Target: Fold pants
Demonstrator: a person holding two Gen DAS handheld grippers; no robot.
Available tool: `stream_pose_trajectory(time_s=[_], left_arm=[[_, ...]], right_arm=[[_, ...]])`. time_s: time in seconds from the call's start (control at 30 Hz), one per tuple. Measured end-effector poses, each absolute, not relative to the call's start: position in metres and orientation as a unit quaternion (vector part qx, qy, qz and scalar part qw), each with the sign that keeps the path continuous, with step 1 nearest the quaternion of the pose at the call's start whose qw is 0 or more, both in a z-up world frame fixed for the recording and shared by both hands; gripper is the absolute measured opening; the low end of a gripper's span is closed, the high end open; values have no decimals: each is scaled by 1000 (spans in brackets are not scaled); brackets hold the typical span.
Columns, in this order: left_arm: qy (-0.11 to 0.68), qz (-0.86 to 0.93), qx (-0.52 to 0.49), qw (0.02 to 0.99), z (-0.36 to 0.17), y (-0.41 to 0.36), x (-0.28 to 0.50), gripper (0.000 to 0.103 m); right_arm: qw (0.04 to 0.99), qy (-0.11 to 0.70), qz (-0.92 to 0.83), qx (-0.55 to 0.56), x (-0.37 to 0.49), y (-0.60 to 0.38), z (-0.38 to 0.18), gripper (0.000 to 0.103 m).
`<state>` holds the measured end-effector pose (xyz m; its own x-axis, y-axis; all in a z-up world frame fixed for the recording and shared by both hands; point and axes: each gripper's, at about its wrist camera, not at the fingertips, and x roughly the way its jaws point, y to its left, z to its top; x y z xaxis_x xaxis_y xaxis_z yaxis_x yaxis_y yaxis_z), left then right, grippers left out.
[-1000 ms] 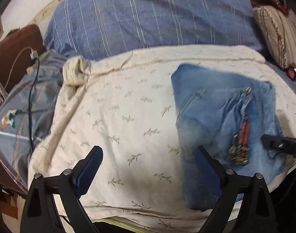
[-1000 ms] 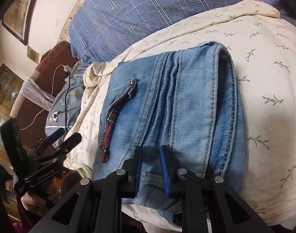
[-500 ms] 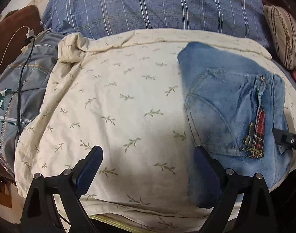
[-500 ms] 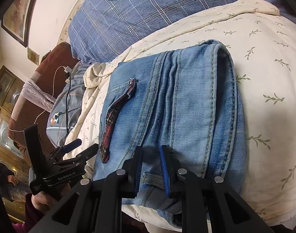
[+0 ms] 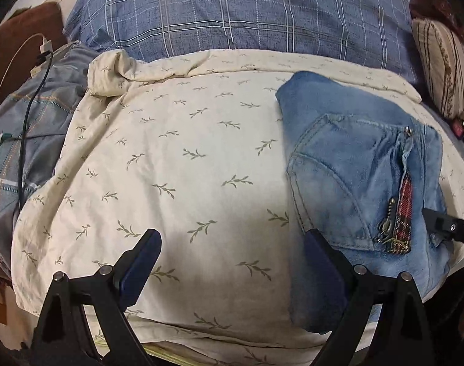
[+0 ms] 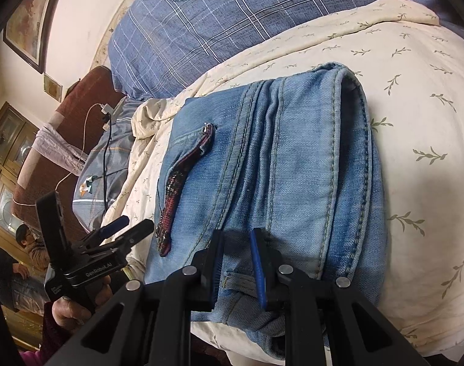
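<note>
Pants [image 6: 293, 167] lie folded small on the bed cover [image 5: 177, 164], right gripper [image 6: 236, 263] pinching their edge to keep them neat, left gripper [image 5: 232, 262] wide open, holding nothing

1. Both views are moderately lit by warm indoor light; no lamp is visible.
2. In the left wrist view the cream sheet [image 5: 177, 164] is brightest at its middle and dims toward the near edge, where a soft shadow lies around the left gripper [image 5: 232, 253].
3. The jeans [image 5: 363, 177] look soft and slightly blurred there; in the right wrist view their stitching is crisp.
4. The right gripper [image 6: 236, 262] casts a dark shadow on the denim just beyond its tips.
5. The sheet on the right glares pale, near washed out.
6. Fisheye bending curves the plaid pillow [image 6: 232, 21] and the picture frame [image 6: 33, 15]; the corners go black.
</note>
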<state>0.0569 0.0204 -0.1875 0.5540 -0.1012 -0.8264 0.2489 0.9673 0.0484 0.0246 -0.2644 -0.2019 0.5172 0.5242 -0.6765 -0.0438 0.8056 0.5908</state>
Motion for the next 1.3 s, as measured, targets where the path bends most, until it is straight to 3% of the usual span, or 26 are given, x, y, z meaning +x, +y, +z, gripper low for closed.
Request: stream_pose_trajectory(time_s=[0.2, 0.87, 1.07, 1.3], left_arm=[[451, -87, 114, 881, -189, 11, 50, 95], [471, -77, 93, 874, -192, 15, 50, 96], [453, -74, 109, 882, -169, 17, 56, 96], [426, -71, 105, 896, -133, 10, 85, 96]], right_arm=[[836, 457, 168, 253, 23, -260, -200, 22], [836, 460, 161, 254, 27, -256, -201, 22], [843, 460, 153, 235, 29, -253, -187, 22], [873, 397, 141, 246, 48, -268, -150, 22]])
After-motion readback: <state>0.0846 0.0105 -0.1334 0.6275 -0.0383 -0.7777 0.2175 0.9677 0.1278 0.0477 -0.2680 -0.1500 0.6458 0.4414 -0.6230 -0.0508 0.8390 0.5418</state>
